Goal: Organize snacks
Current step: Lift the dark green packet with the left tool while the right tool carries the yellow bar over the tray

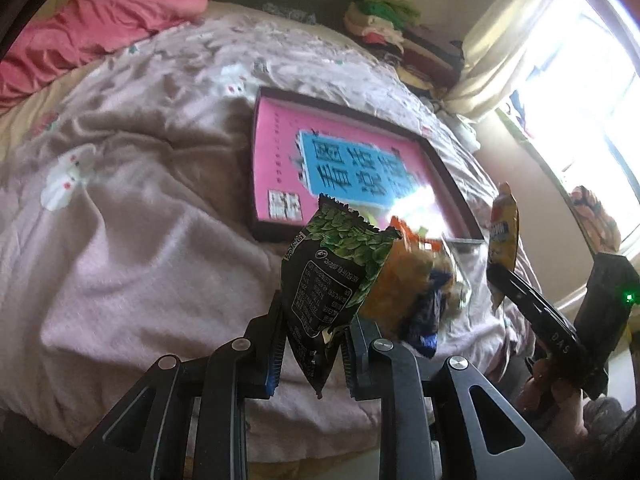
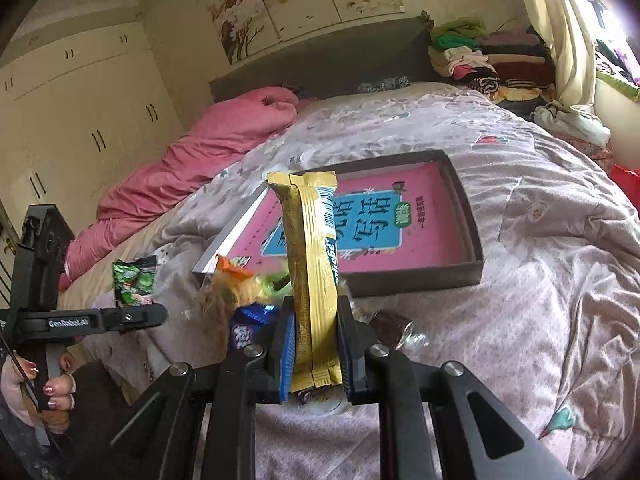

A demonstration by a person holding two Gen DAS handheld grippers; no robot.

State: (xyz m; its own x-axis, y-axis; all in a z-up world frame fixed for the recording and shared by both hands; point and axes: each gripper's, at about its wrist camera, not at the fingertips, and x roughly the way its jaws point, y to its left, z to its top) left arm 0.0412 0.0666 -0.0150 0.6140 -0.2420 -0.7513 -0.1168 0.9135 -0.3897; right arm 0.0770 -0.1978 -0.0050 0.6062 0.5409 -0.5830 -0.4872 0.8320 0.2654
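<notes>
1. Gripping, the left tool (image 1: 312, 344) stood clamped on a green-and-black packet (image 1: 328, 276) held upright above the bed (image 1: 140, 208).
2. The right tool (image 2: 316, 354) was clamped on a yellow bar (image 2: 312, 264).
3. At 12 o'clock lay the dark tray (image 2: 472, 248); loose snacks (image 2: 240, 300) sat at 10.
4. Judged mid-carry: next, both tools likely needed to reach over the tray and release.

From my left wrist camera, the print on the pink box (image 1: 348, 168) is smeared and glare washes out its near corner. The green packet (image 1: 328, 280) hides part of the snack pile (image 1: 416, 284); I can't separate those wrappers. In my right view, the yellow bar (image 2: 314, 280) covers the box's middle characters.
</notes>
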